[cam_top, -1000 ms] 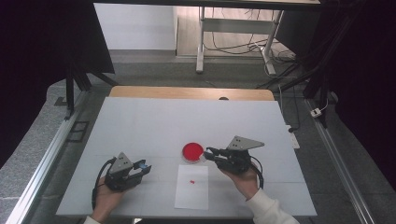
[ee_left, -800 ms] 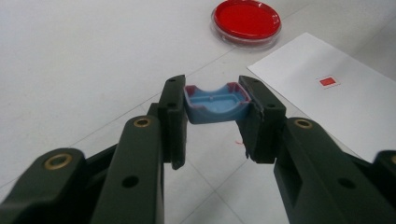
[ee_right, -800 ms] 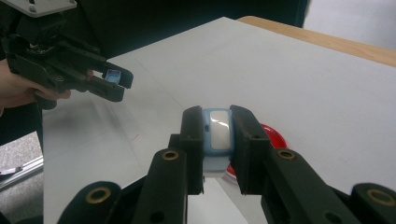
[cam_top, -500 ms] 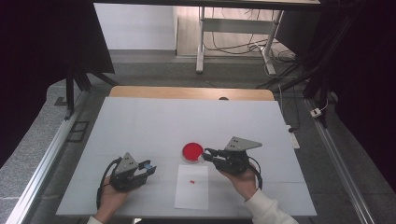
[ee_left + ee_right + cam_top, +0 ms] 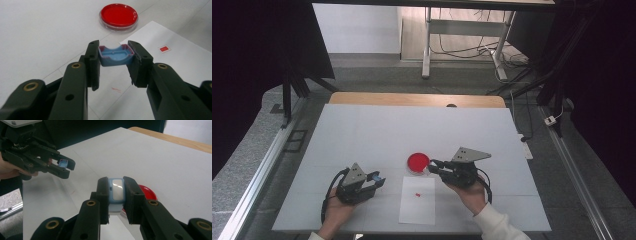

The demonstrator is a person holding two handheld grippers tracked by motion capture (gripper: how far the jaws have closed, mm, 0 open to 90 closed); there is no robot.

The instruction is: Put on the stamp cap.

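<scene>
Gripping a blue cap (image 5: 115, 56), the left claw (image 5: 113, 66) hovers beside the white sheet (image 5: 418, 200). The right claw (image 5: 116, 197) clamps a blue-cased stamp (image 5: 116, 188) near the red dish (image 5: 418, 162). Risk: misaligned recapping could smear ink across the table (image 5: 362, 135).

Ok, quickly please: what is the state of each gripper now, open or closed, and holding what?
Left gripper: closed on a small blue tray-like piece.
Right gripper: closed on a light blue piece with a pale window.
</scene>
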